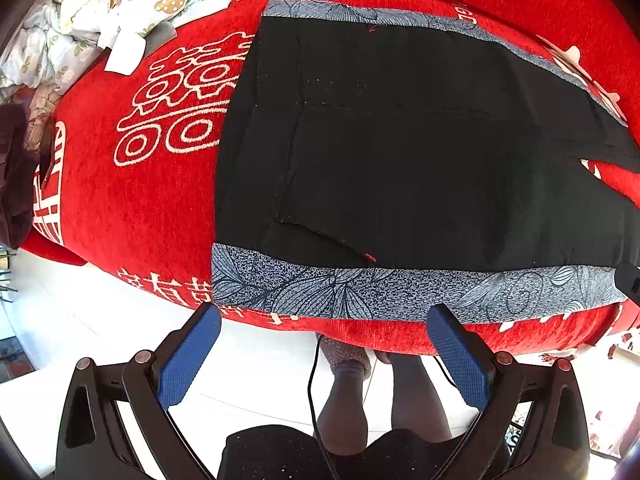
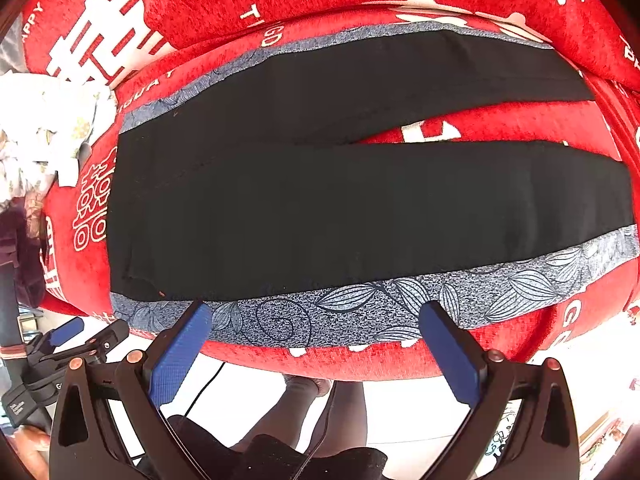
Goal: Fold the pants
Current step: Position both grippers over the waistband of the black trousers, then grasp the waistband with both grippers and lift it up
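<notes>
Red cover (image 1: 132,216) with white lettering spreads under the black pants (image 2: 320,216), which lie flat with legs apart, grey leaf-print trim along their outer edges. My left gripper (image 1: 324,322) and right gripper (image 2: 316,318) hover at the near trim, jaws spread wide, grasping nothing.
</notes>
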Tool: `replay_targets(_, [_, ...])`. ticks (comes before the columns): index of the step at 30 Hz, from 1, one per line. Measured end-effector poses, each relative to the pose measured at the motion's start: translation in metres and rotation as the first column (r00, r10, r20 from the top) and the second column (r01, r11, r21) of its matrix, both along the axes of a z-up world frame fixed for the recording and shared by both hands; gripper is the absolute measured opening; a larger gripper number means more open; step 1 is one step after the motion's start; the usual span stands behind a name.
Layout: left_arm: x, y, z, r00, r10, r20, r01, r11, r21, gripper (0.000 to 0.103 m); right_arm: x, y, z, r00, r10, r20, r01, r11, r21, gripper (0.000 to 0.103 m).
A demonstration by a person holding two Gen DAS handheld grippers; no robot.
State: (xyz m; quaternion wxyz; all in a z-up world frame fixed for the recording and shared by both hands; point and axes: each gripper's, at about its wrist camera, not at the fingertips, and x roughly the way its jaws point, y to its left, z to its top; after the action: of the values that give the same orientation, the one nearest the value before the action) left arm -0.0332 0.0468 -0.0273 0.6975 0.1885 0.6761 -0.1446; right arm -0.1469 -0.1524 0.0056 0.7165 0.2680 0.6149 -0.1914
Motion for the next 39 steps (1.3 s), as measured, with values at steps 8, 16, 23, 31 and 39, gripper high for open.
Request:
replay_targets(8, [0.000, -0.003, -0.004, 1.000, -0.019, -0.008, 0.019, 1.000, 0.010, 0.103, 0.001, 0.001, -0.007, 1.000, -0.001, -0.013, 0.001, 1.000, 0.012, 0.103])
replay_targets(16, [-0.001, -0.006, -0.008, 0.999, -0.033, -0.012, 0.033, 0.999, 0.011, 0.103, 0.001, 0.003, -0.014, 1.000, 0.000, -0.022, 0.001, 1.000, 0.030, 0.103])
replay_targets(23, [-0.001, -0.005, -0.013, 0.999, -0.027, -0.019, 0.027, 0.999, 0.019, 0.103, 0.004, 0.004, -0.019, 1.000, 0.004, -0.024, -0.003, 0.999, 0.040, 0.103])
replay_targets(31, [-0.002, -0.003, -0.018, 0.999, -0.026, -0.027, 0.027, 0.999, 0.031, 0.103, 0.001, 0.005, -0.024, 1.000, 0.009, -0.027, -0.007, 0.998, 0.055, 0.103])
replay_targets(39, [-0.003, -0.003, -0.019, 0.999, -0.028, -0.024, 0.029, 0.999, 0.035, 0.103, -0.003, 0.004, -0.025, 1.000, 0.002, -0.021, -0.001, 0.998, 0.059, 0.103])
